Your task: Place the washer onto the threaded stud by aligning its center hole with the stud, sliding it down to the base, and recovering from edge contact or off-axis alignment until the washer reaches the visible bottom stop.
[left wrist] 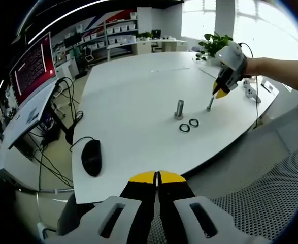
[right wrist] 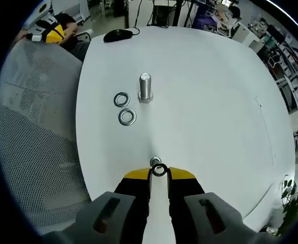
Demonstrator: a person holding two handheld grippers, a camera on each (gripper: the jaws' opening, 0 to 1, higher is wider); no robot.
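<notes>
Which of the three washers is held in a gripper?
The washer pinched at the right gripper tips; the other two washers lie flat on the table.

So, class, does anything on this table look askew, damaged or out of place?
Nothing stands out. Two loose washers lie flat beside an upright stud; the right gripper holds another washer over a second stud.

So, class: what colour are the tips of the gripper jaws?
Yellow tips on black jaws, clearest in the right gripper view on the right gripper.
</notes>
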